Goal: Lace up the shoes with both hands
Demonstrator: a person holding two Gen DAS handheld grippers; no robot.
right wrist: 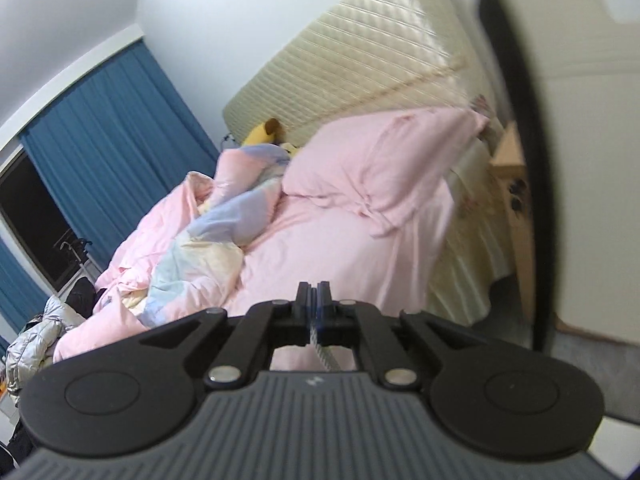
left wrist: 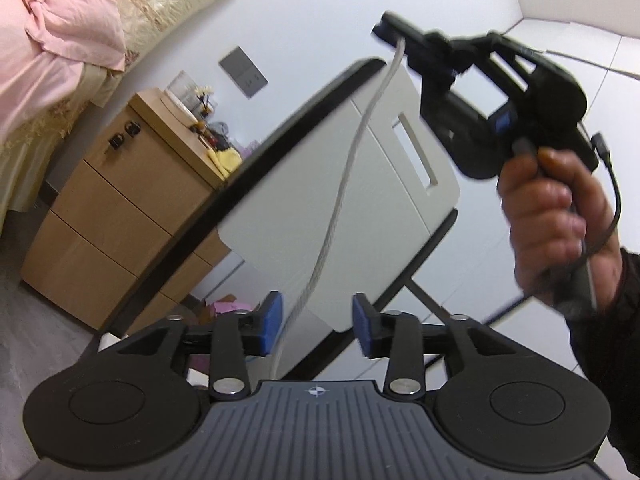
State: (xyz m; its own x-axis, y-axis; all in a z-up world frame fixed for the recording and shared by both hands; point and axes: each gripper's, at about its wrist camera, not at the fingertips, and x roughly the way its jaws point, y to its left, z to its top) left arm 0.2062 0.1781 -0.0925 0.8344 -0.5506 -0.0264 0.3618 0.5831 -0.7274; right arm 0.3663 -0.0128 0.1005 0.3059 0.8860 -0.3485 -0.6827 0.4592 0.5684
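Shoelace (left wrist: 320,240): runs slack between your left gripper (left wrist: 318,326) pads, touching neither; jaws released, standing apart. Shoe itself out of view, below frame. Lace climbs past white table (left wrist: 280,200) edge to your right gripper (left wrist: 394,40), raised high, pinched tight on lace end. Risk: you keep hauling up, lace whips free of open left jaws, or yanks out of eyelet. Blur hints fast pull; thin lace could slip pinch. Far: bedside cabinet (left wrist: 120,208), bed (right wrist: 320,220).

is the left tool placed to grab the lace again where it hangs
Probably yes. The white lace hangs from the shut right tool down between the blue pads of the open left tool, nothing blocking it; closing should catch it.
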